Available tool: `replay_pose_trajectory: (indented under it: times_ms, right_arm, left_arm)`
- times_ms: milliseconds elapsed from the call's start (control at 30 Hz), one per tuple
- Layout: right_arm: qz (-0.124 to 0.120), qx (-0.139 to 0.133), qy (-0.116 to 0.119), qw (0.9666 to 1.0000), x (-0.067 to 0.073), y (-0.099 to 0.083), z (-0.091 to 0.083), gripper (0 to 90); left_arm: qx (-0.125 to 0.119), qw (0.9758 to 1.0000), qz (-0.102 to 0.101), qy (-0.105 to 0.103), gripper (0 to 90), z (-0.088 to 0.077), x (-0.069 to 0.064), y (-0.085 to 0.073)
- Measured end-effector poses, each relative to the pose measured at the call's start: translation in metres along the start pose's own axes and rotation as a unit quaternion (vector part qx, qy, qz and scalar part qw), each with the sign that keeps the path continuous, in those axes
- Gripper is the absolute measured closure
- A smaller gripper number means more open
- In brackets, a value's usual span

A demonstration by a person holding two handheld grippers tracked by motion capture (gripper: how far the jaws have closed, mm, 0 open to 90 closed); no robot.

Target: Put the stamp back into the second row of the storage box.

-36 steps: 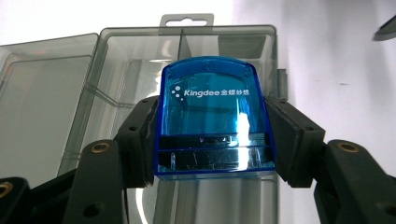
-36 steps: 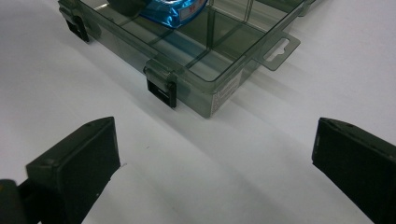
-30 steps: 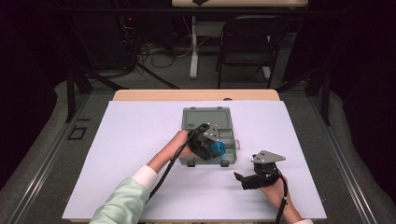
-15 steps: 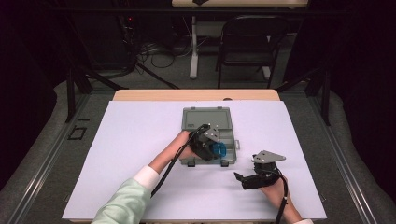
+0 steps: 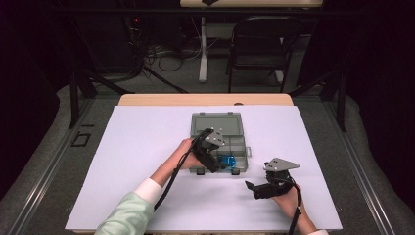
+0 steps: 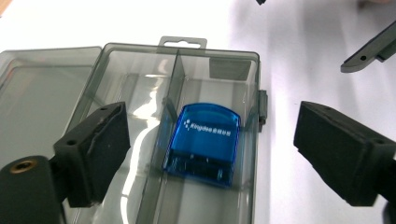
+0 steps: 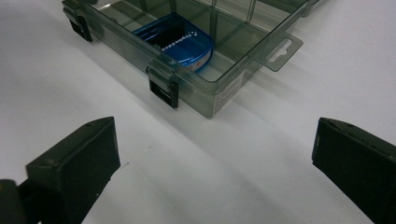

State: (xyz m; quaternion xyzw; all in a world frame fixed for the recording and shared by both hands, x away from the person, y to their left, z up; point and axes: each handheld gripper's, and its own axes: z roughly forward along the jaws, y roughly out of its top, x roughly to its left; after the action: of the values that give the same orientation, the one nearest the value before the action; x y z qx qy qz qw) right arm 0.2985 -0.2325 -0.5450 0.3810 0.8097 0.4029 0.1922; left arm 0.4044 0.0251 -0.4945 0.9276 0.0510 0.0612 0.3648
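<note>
A translucent blue device (image 6: pixel 203 140) with white lettering lies in a compartment of the open smoke-grey plastic box (image 6: pixel 212 58). My left gripper (image 6: pixel 212 126) hovers over it. Its jaws have just been opening and stand wide on either side of the device without touching it. From above, the left gripper (image 5: pixel 220 165) sits over the box's (image 5: pixel 218 117) near right corner, where the blue device (image 5: pixel 228 160) shows. My right gripper (image 5: pixel 252 188) rests open on the table to the right of the box, and nothing is between its jaws. It (image 7: pixel 215 140) faces the box's (image 7: pixel 219 91) latch side and the blue device (image 7: pixel 180 39).
The box's lid (image 5: pixel 217 123) lies flat toward the far side. White sheet (image 5: pixel 142 147) covers the table. A chair (image 5: pixel 259 44) and cables stand beyond the far edge. The right gripper's grey plate (image 6: pixel 369 51) shows at the upper right of the left gripper view.
The left gripper's jaws have spread and the blue device, earlier between them, now lies in the box compartment. The right gripper has stayed where it was.
</note>
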Motion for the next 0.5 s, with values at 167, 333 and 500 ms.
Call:
replay_pose_trajectory:
  times_ms: [167, 333, 500]
  right_arm:
    - [-0.002, 0.000, 0.002, 1.0000, 0.001, 0.000, 0.000, 0.2]
    - [-0.002, 0.001, 0.003, 1.0000, 0.001, 0.000, 0.001, 0.2]
    - [0.000, 0.002, 0.003, 1.0000, 0.001, 0.000, 0.001, 0.2]
  left_arm:
    - [-0.007, 0.9997, -0.010, 0.020, 2.6, -0.009, -0.004, -0.008]
    - [-0.005, 0.9995, -0.009, 0.031, 0.5, -0.015, -0.008, -0.014]
    - [-0.001, 0.9991, -0.007, 0.042, 0.3, -0.020, -0.011, -0.018]
